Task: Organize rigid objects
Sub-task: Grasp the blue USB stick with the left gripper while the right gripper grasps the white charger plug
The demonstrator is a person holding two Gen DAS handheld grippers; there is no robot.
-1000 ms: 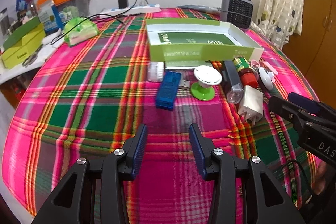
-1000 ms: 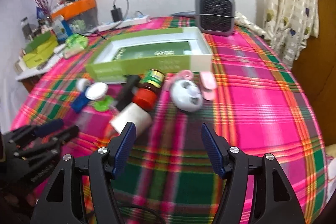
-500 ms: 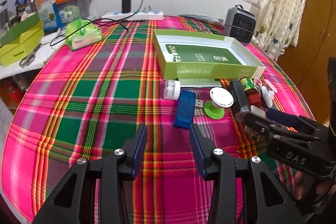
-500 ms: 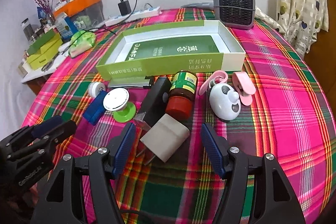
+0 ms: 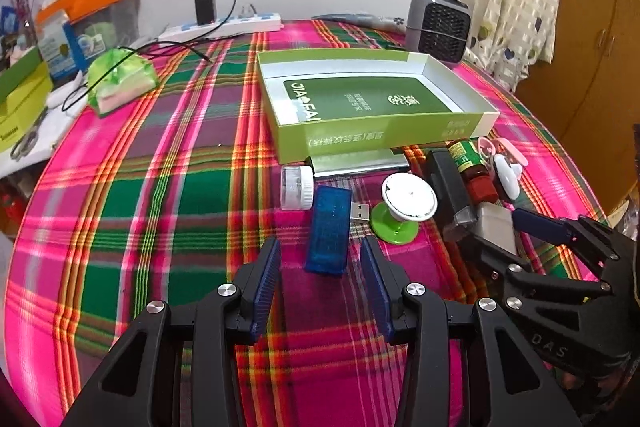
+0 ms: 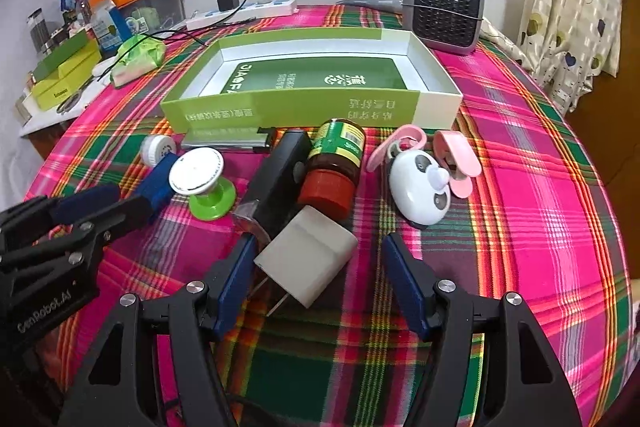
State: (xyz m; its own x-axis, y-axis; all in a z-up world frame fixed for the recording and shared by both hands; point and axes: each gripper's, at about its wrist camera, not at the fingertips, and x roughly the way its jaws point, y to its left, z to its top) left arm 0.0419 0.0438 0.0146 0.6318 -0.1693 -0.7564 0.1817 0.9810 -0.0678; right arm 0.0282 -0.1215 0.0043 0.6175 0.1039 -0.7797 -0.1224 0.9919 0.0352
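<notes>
An open green box [image 5: 372, 99] [image 6: 312, 83] lies on the plaid tablecloth. In front of it lie a blue USB stick [image 5: 328, 229], a small white jar [image 5: 295, 186], a white and green stand [image 5: 404, 205] [image 6: 204, 183], a black device [image 6: 280, 179], a brown bottle with a red cap [image 6: 334, 167], a white charger [image 6: 306, 257], a panda fan [image 6: 418, 187] and a pink clip [image 6: 458, 157]. My left gripper [image 5: 320, 263] is open, just short of the USB stick. My right gripper [image 6: 320, 259] is open with the charger between its fingers.
A grey heater [image 6: 442, 9] stands behind the box at the right. A power strip with a charger cable [image 5: 224, 25] lies at the back. A green pouch [image 5: 120, 79] lies at the left. Boxes and clutter fill a side table [image 5: 24, 99] at the left.
Both grippers have moved forward towards the row of objects. The left now nears the USB stick. The right now has the white charger between its open fingers.
</notes>
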